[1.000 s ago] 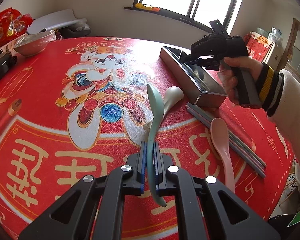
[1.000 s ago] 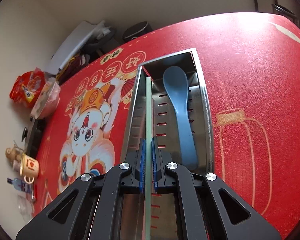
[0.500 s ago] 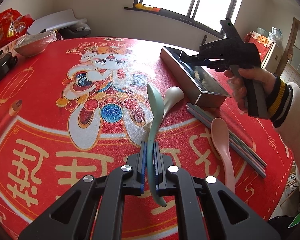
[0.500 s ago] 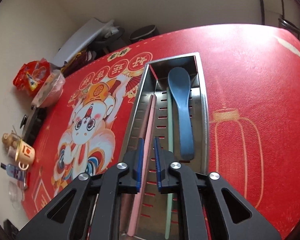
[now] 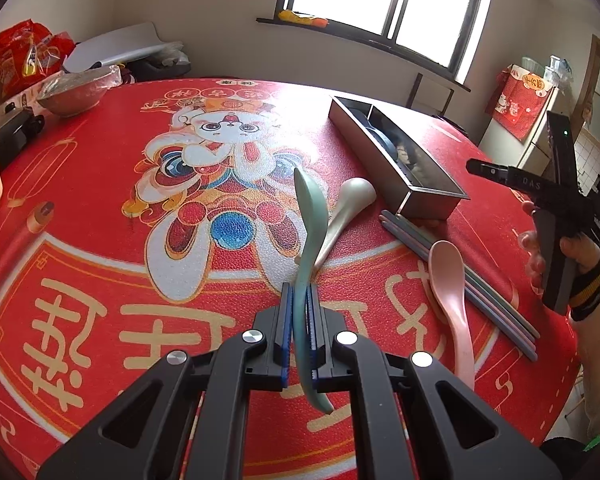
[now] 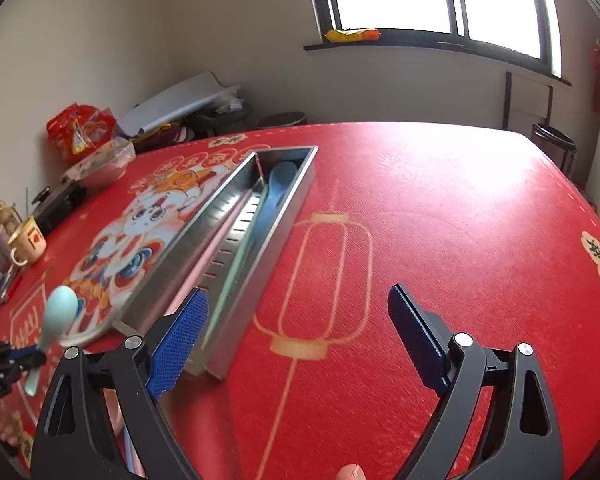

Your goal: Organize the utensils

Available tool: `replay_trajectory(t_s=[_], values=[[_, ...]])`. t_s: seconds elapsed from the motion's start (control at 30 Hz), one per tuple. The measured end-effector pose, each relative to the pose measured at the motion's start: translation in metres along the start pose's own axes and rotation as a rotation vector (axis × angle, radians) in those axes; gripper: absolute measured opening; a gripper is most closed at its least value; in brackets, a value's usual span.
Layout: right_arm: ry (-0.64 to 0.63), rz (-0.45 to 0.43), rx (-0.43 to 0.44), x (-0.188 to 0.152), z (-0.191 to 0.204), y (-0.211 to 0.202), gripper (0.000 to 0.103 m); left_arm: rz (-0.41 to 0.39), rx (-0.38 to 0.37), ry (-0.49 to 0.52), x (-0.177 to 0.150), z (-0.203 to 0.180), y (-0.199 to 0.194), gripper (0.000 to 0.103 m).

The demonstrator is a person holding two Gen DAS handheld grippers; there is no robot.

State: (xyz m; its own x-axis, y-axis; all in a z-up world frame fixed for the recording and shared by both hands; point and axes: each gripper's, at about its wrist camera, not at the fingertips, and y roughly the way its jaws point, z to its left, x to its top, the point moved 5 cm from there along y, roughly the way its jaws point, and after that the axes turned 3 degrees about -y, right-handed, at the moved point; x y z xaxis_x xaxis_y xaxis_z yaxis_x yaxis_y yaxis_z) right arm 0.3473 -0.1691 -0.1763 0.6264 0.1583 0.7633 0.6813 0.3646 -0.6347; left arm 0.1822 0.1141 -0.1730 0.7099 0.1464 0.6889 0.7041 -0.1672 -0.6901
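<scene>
The left gripper has its jaws clamped tight on the handle of a green spoon, bowl raised toward twelve o'clock above the desk. The right gripper, jaws just swung wide with nothing between them, hangs over bare red cloth. At its ten o'clock lies the steel tray, holding a blue spoon and chopsticks. From the left wrist, a white spoon, pink spoon and loose chopsticks lie toward two o'clock.
</scene>
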Motion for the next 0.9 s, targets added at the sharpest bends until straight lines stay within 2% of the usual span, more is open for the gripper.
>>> replay_trajectory(t_s=[0.23, 0.33, 0.47, 0.63, 0.73, 0.9], values=[[0.002, 0.005, -0.058, -0.002, -0.004, 0.001, 0.088, -0.014, -0.004, -0.008, 0.017, -0.01, -0.006, 0.007], [-0.007, 0.025, -0.055, -0.005, -0.002, 0.004, 0.088, -0.02, 0.002, 0.022, 0.029, -0.024, -0.006, 0.007], [0.001, -0.008, -0.027, -0.006, -0.003, -0.001, 0.088, -0.023, -0.021, 0.043, 0.05, -0.045, 0.001, 0.007], [0.082, 0.017, 0.001, -0.014, -0.015, 0.003, 0.088, -0.017, -0.052, 0.07, 0.079, -0.076, 0.026, 0.007], [0.108, 0.026, -0.042, -0.016, -0.021, 0.004, 0.088, -0.005, -0.071, 0.071, 0.097, -0.094, 0.047, 0.007], [0.148, 0.018, -0.053, -0.016, -0.027, 0.004, 0.088, 0.034, -0.073, 0.048, 0.131, -0.117, 0.093, 0.007]])
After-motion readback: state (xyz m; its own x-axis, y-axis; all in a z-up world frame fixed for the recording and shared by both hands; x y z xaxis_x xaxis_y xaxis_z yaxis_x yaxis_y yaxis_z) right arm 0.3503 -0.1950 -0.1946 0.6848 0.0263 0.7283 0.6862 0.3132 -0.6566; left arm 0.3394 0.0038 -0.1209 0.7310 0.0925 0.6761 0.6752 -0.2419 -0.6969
